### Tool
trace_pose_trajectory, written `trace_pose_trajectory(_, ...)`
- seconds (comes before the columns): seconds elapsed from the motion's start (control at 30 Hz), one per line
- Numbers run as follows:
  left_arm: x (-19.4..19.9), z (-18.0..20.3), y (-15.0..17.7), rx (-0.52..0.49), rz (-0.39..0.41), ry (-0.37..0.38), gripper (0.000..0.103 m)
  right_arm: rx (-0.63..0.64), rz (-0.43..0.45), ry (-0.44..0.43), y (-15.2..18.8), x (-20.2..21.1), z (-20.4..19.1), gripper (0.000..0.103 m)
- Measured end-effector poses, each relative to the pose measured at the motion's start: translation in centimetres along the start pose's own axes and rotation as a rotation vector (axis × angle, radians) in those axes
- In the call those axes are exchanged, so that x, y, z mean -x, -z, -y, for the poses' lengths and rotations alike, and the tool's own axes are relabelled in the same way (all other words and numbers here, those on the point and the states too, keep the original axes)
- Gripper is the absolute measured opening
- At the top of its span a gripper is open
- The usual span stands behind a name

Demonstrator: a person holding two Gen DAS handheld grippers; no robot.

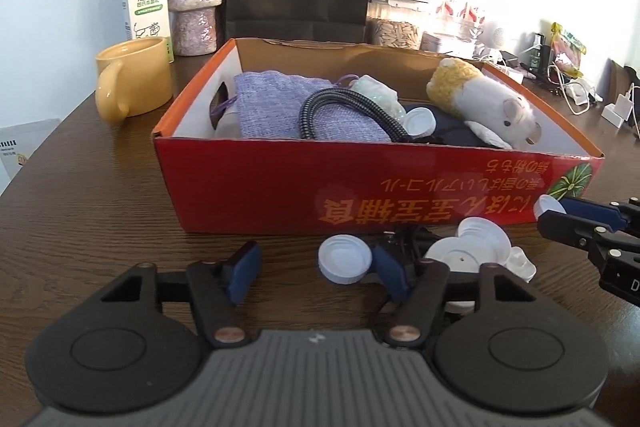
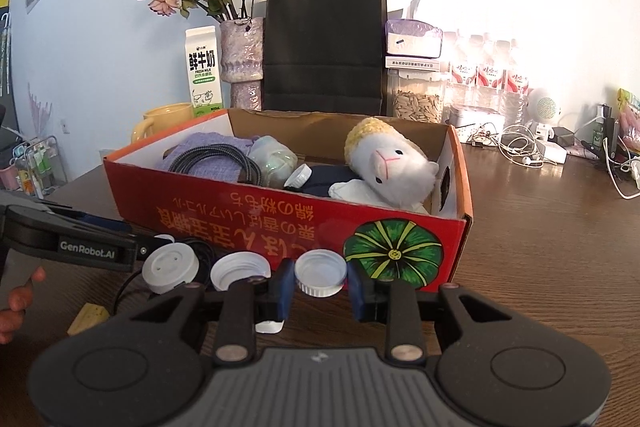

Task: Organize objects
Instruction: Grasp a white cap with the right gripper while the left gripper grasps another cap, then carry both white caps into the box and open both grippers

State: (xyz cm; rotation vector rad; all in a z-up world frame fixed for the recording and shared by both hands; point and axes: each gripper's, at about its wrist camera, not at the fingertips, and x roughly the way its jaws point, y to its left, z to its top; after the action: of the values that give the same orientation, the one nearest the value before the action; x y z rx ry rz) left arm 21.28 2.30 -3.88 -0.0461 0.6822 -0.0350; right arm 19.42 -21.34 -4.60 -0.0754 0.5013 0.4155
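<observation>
My right gripper [image 2: 320,287] holds a white cap [image 2: 320,273]; my left gripper [image 1: 316,269] stands half open around another cap [image 1: 345,259], pads apart. I should centre it, squeeze, then lift over the red box [image 1: 280,187] by the table's [image 1: 100,195] front edge.

Your left gripper [image 1: 316,269] and right gripper [image 2: 320,289] match: black linkages, navy pads, copper rivets, ribbed grey housing, "GenRobot.AI" lettering.
</observation>
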Motion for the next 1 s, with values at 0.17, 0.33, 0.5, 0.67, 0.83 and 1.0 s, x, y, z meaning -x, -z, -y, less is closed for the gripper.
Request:
trace_pose_trajectory(0.17,0.1,0.4,0.1,-0.021,0.009,0.021,0.029,0.000,-0.001,0.000,0.0,0.0,0.0,0.027)
trace_pose_trajectory(0.33,0.8,0.4,0.3,-0.005,0.036,0.012,0.029,0.000,-0.001,0.000,0.0,0.0,0.0,0.027)
trace_pose_trajectory(0.5,2.3,0.0,0.4,0.020,0.079,0.007,0.029,0.004,0.012,-0.004,0.0,0.2,-0.1,0.027)
trace_pose_trajectory(0.67,4.1,-0.4,0.2,0.035,0.127,0.006,0.029,0.023,0.033,-0.009,0.0,0.5,-0.4,0.027)
trace_pose_trajectory(0.83,5.5,-0.6,-0.7,0.045,0.180,0.012,0.029,0.038,0.070,-0.023,-1.0,1.4,-1.1,0.027)
trace_pose_trajectory(1.0,6.4,-0.2,-2.1,0.043,0.228,0.028,0.029,0.058,0.128,-0.048,-2.9,1.9,-2.2,0.027)
